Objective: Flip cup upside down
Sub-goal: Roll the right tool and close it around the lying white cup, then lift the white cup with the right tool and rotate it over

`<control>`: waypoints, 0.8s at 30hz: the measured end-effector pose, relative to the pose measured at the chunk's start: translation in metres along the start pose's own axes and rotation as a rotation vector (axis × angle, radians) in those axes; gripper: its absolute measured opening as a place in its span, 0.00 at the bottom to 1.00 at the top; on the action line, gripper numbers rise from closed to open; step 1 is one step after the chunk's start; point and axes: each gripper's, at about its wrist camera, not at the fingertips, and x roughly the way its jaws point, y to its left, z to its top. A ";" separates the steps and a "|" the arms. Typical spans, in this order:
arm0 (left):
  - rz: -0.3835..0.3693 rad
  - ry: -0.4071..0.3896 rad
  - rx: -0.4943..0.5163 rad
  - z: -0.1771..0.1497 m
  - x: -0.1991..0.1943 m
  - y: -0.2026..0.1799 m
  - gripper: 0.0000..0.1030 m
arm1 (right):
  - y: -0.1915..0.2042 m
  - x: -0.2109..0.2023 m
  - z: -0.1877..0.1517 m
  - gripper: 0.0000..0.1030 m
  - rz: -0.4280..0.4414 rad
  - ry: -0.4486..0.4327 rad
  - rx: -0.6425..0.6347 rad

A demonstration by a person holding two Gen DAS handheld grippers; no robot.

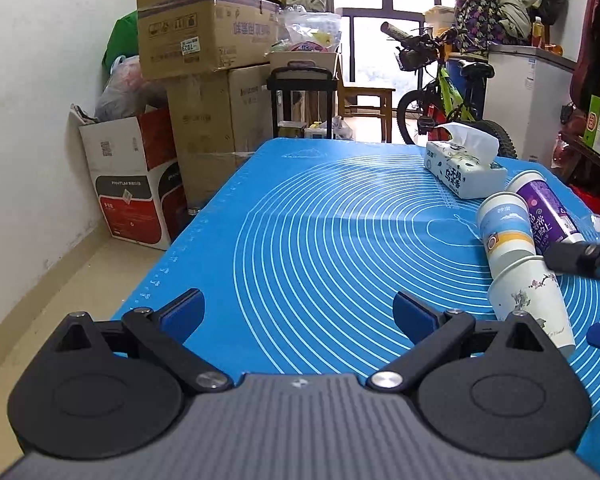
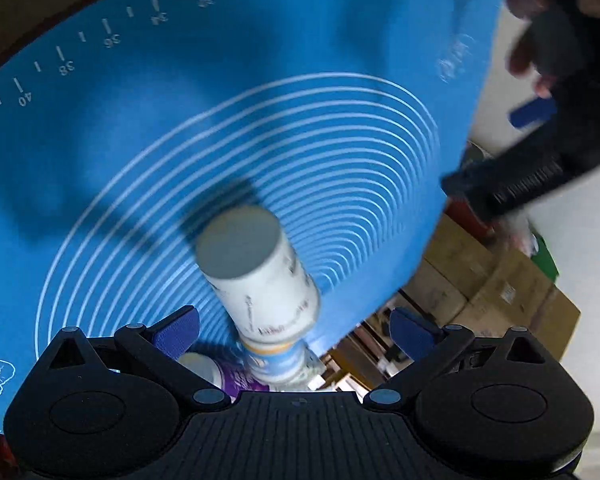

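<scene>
Cups sit at right edge of blue silicone mat (image 1: 320,220) with white concentric rings. White paper cup with plum-branch print (image 1: 534,304) stands upside down, its closed base nested against blue-and-white paper cup (image 1: 506,232); purple-printed paper cup (image 1: 548,210) just behind, tilted. Right gripper (image 2: 296,330) is spread wide, gripping nothing; white cup lies between its blue-padded fingers (image 2: 176,330), contact not clear, view blurred. Left gripper (image 1: 298,312) is also wide apart, unloaded, well apart from cups. Soft tissue pack (image 1: 462,168) further back.
</scene>
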 end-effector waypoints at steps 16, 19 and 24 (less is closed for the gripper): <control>-0.005 0.002 0.028 -0.001 0.002 -0.003 0.97 | 0.011 0.023 0.015 0.66 0.028 -0.070 -0.046; -0.009 0.002 0.029 -0.002 0.002 -0.003 0.97 | 0.014 0.025 0.015 0.62 0.013 -0.081 -0.057; -0.008 0.002 0.029 -0.002 0.002 -0.003 0.97 | 0.011 0.026 0.016 0.61 0.026 -0.089 -0.035</control>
